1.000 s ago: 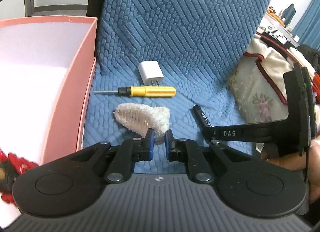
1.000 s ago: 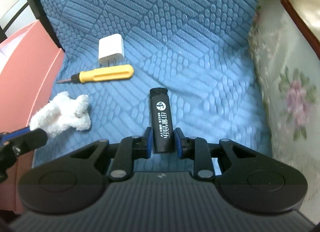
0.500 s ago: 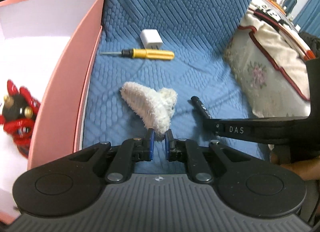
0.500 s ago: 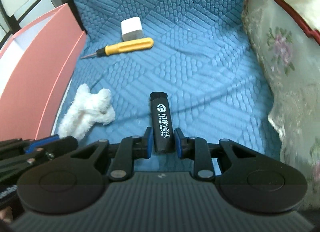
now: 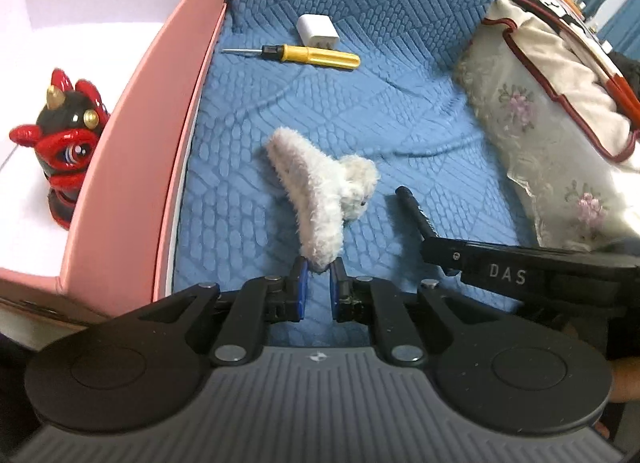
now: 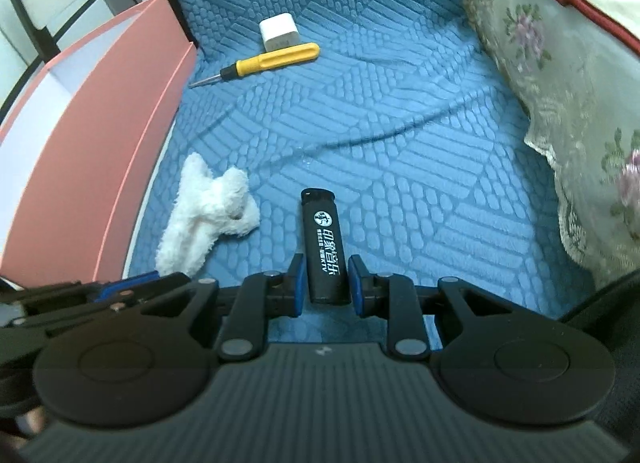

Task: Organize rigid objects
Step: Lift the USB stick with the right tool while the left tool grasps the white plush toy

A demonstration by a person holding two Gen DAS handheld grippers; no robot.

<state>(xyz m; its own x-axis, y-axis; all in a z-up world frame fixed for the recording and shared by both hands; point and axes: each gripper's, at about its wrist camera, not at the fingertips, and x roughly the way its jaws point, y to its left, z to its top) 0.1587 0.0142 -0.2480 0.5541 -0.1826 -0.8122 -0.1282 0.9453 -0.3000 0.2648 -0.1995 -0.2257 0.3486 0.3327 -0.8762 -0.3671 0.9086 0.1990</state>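
Left gripper point(image 5: 318, 269): jaws clamped on the near tip of a white fluffy hair clip point(image 5: 320, 199); the clip sticks out ahead of the fingers, over the blue quilted cover point(image 5: 360, 111), just right of the pink box point(image 5: 132, 191).

Right gripper point(image 6: 325, 277): jaws clamped on the lower end of a black lighter point(image 6: 324, 247), white print facing up, its cap end pointing away from the camera. In the left wrist view the lighter shows edge-on, just right of the clip.

Pink box: open top, white inside. A red and black horned figurine point(image 5: 66, 143) stands upright in it, close to the right wall.

On the cover, well beyond both grippers: yellow-handled screwdriver point(image 5: 308, 55), tip toward the box; white charger plug point(image 5: 318, 29) just behind the handle, touching or nearly so, cannot tell which.

Right edge: floral cream fabric point(image 6: 560, 75) with dark red piping
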